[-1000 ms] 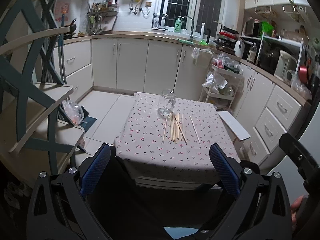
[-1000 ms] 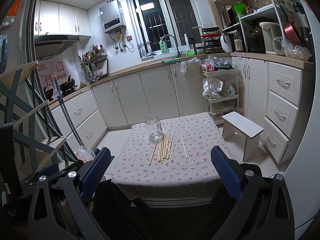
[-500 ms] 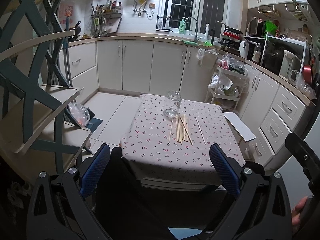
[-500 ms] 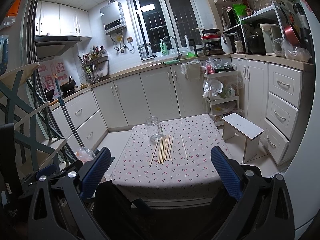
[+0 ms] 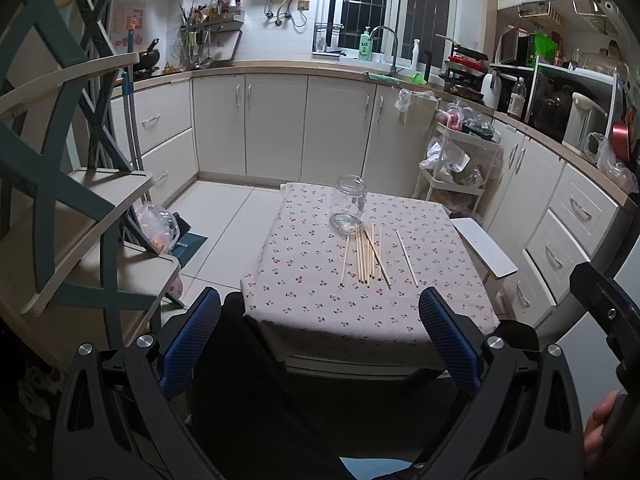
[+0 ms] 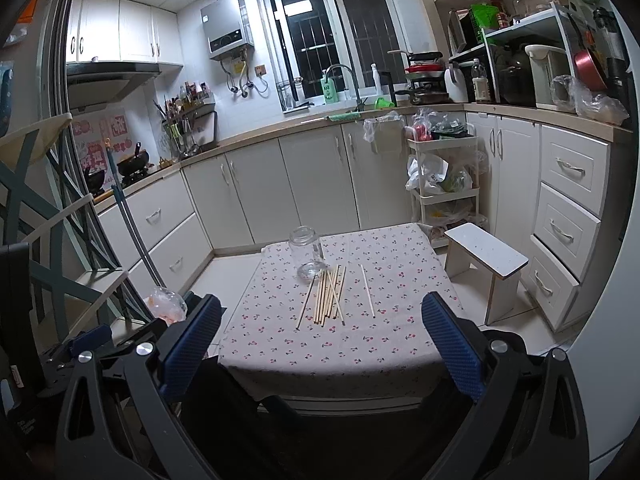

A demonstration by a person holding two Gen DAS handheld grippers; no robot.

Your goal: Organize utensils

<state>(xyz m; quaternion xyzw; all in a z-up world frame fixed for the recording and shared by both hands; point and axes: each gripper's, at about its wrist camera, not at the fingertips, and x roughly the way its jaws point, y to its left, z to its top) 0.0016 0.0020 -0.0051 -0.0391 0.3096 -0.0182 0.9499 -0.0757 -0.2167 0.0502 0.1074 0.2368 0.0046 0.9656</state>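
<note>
Hovering short of cherry-print tablecloth table [image 5: 320, 312]: left gripper [image 5: 320, 332], right gripper [image 6: 320, 332], both spread wide, empty. Pale wooden chopsticks [image 5: 366, 256] bunched beside upright clear glass jar [image 5: 349, 204].

One glass jar [image 5: 347, 205]; roughly ten wooden chopsticks [image 5: 366, 254]; one stool [image 5: 484, 247]

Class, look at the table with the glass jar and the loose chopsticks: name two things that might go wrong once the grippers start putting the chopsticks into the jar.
1. The glass jar stands empty and upright close behind the chopsticks; a bump while lifting one might tip it.
2. The chopsticks lie packed together, some crossing, on the tablecloth. Pinching one may drag or roll its neighbours. The single chopstick lying apart looks the safer start.
</note>
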